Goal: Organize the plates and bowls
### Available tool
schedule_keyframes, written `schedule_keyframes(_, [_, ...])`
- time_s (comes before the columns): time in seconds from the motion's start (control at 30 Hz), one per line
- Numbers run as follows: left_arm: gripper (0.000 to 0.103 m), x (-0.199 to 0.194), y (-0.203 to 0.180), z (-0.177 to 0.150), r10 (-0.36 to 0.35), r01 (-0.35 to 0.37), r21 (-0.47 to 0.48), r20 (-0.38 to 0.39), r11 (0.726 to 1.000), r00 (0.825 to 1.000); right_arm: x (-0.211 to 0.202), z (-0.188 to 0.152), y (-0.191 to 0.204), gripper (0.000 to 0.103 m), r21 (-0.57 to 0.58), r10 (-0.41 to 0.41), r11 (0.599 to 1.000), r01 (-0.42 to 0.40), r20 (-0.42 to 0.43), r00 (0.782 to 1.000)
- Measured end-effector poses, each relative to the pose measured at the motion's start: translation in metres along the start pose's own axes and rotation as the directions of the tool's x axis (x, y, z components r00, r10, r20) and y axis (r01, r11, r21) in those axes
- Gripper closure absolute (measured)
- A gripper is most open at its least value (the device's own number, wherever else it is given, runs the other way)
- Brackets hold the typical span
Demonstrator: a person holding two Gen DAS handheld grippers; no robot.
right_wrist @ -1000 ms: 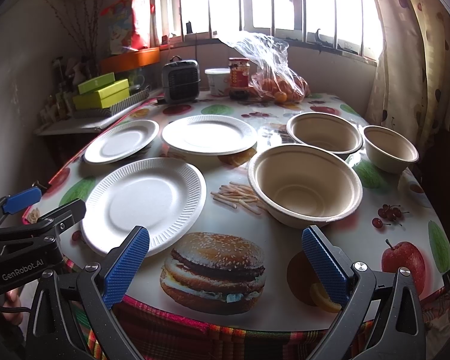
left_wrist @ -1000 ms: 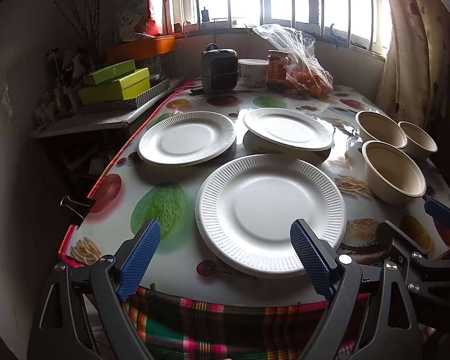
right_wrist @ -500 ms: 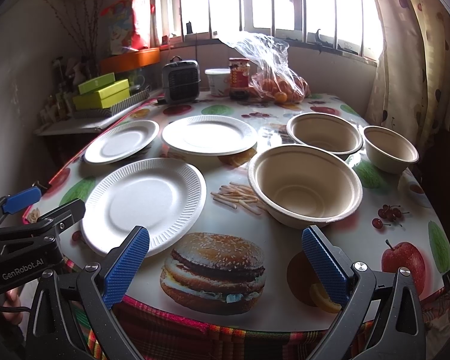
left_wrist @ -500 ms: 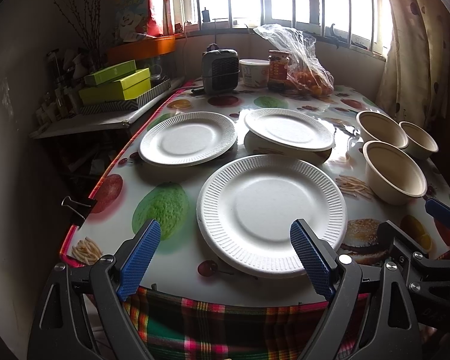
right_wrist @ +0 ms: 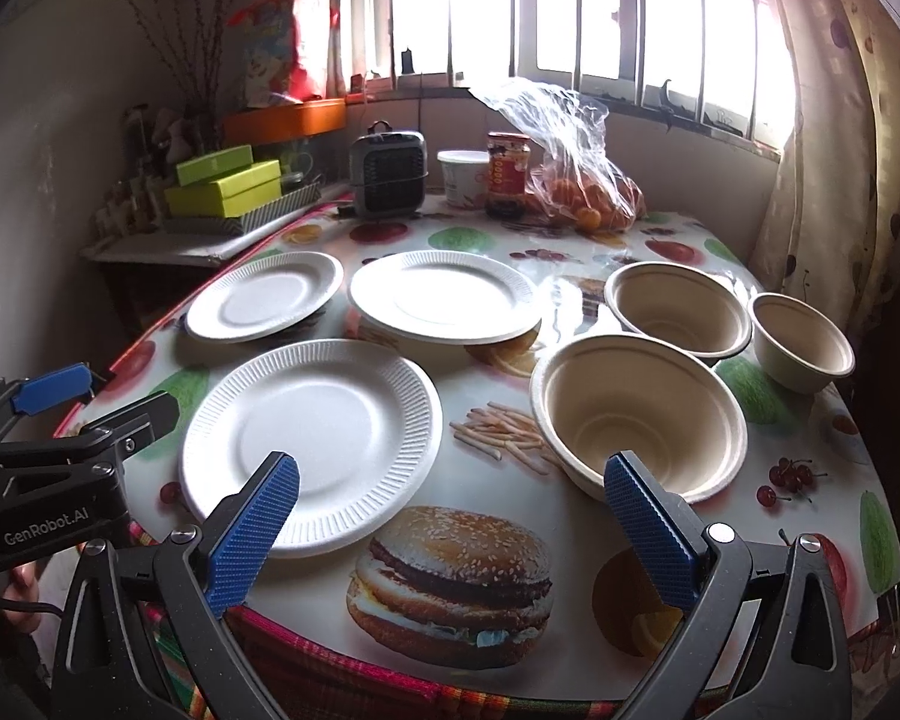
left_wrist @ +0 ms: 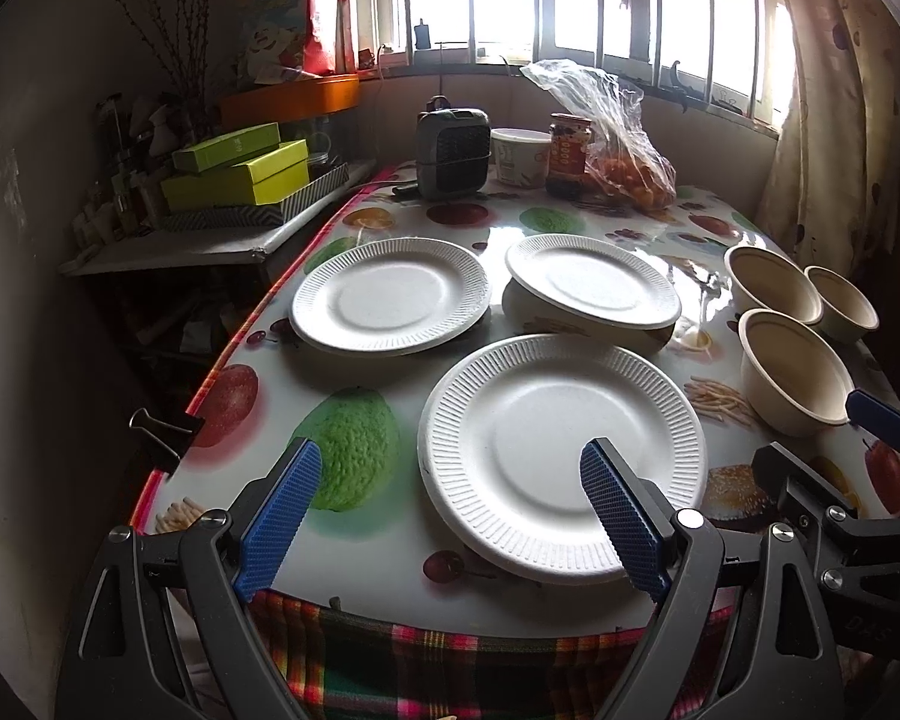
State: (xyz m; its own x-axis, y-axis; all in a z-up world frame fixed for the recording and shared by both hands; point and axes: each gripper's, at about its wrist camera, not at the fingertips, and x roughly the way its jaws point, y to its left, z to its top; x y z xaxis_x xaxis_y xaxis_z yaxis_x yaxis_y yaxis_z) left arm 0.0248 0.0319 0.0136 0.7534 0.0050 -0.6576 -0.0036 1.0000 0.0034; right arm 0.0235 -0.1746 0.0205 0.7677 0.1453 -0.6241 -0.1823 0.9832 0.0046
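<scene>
Both spread and empty, left gripper sits nearest the front plate, right gripper probably closer to big bowl.

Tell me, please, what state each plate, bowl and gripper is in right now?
Near ribbed white paper plate: flat, empty.
Far-left white paper plate: flat, empty.
Far-middle white paper plate: empty, resting on something beneath.
Three beige paper bowls: upright, empty, unstacked.
Left gripper: open, empty.
Right gripper: open, empty.
</scene>
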Motion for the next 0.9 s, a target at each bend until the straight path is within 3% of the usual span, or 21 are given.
schedule_keyframes(0.4, [0.014,0.019,0.051,0.039,0.018,-0.019,-0.061,-0.006,0.998,1.000,0.026,0.063,0.020,0.000,-0.064,0.052,0.997,-0.051,0.013,0.999])
schedule_keyframes(0.9, [0.017,0.058,0.112,0.090,0.000,-0.007,-0.148,-0.043,0.989,0.999,0.088,0.136,0.049,0.004,-0.090,0.174,0.979,-0.181,-0.081,0.981])
